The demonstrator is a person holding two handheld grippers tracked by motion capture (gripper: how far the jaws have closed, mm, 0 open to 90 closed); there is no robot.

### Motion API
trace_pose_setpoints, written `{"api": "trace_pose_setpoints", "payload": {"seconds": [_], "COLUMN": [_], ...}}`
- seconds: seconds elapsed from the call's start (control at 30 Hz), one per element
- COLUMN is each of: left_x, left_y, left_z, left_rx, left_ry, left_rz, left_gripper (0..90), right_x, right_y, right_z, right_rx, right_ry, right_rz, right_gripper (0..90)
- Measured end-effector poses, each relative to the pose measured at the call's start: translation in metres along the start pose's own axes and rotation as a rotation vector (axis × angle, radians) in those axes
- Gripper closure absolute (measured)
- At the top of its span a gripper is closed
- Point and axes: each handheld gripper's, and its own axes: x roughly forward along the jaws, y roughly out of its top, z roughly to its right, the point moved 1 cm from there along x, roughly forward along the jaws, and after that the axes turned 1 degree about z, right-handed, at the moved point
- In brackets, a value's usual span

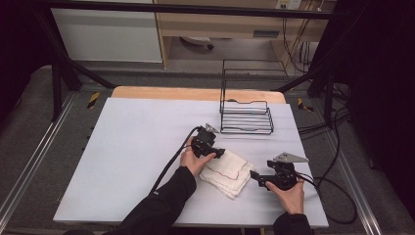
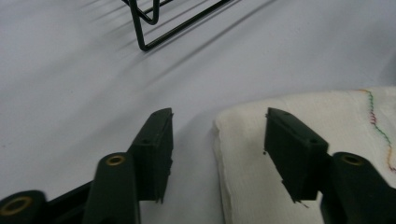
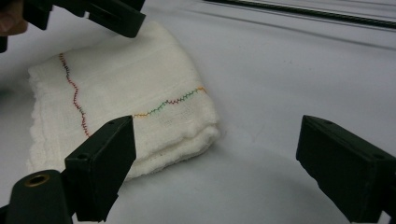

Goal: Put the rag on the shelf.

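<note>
Your left tool (image 1: 219, 152) stands with jaws apart astride the cloth's far edge, pressing nothing; your right tool (image 1: 252, 174) gapes wide just beside its near corner, gripping nothing. The one folded white cloth with wavy multicoloured stitching (image 1: 229, 171) lies flat on the pale grey counter (image 1: 132, 147), towards your right. Open surface spreads leftward. One black wire rack (image 1: 246, 116) sits beyond, near the far edge. No lettering is readable.

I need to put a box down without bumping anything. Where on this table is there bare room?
The white table top is bare left of the folded white cloth and in front of the black wire rack. It is crowded around the cloth, flanked by the left gripper and right gripper.
</note>
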Motion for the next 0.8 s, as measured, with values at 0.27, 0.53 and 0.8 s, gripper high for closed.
{"api": "trace_pose_setpoints", "payload": {"seconds": [0.27,0.53,0.8], "left_x": [0.011,0.012,0.013], "left_y": [-0.001,-0.002,-0.003], "left_z": [-0.001,0.008,0.007], "left_rx": [-0.008,0.027,0.027], "left_ry": [-0.038,-0.033,-0.054], "left_rz": [-0.002,-0.009,-0.013], "left_gripper": [63.0,76.4,79.4], "right_x": [0.001,0.005,0.02], "right_y": [0.0,0.003,0.006], "right_z": [0.0,0.002,0.002], "right_rx": [0.009,0.027,0.045], "right_ry": [0.002,-0.022,-0.043], "right_rz": [0.004,0.008,-0.019], "right_gripper": [15.8,28.8,41.5]}}
